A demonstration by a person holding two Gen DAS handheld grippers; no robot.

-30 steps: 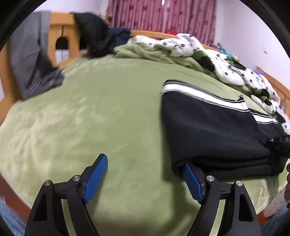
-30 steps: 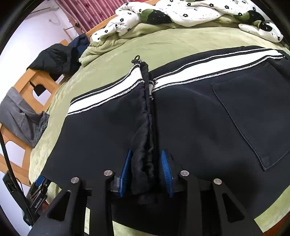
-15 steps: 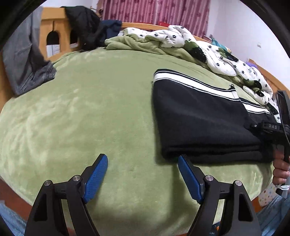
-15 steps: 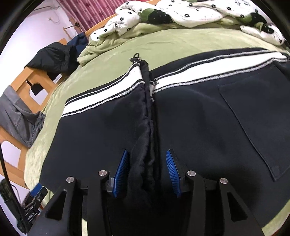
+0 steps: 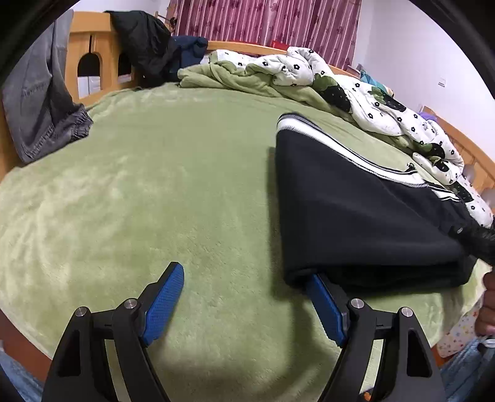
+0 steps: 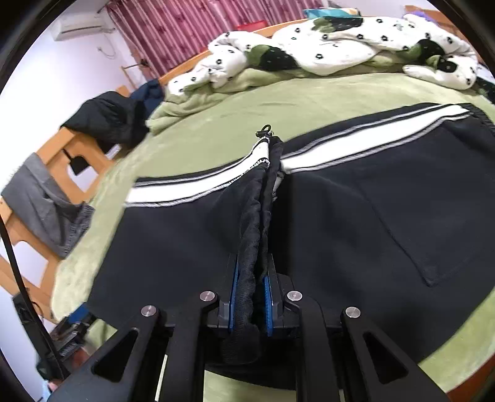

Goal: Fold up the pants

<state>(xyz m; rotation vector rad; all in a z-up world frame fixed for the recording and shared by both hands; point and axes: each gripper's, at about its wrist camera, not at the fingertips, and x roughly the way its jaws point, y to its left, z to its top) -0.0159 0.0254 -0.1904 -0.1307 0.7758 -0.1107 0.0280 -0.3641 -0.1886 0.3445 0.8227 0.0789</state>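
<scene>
Two downward-tilted claws: right claw (image 6: 250, 297) just clamped onto black pants (image 6: 355, 222), left claw (image 5: 244, 303) spread wide.

The left wrist view looks forward and down along the left hand-held gripper (image 5: 244, 286) from the near edge of the bed (image 5: 154, 173), close above the green cover and facing the curtains (image 5: 266, 21) at the far wall. The right wrist view sits lower and nearer, right over the pants (image 6: 355, 222), angled toward the same far side. Both share the pants (image 5: 355, 204), the crumpled quilt (image 5: 340, 89), the curtains and the wooden bed frame (image 6: 58, 157).
</scene>
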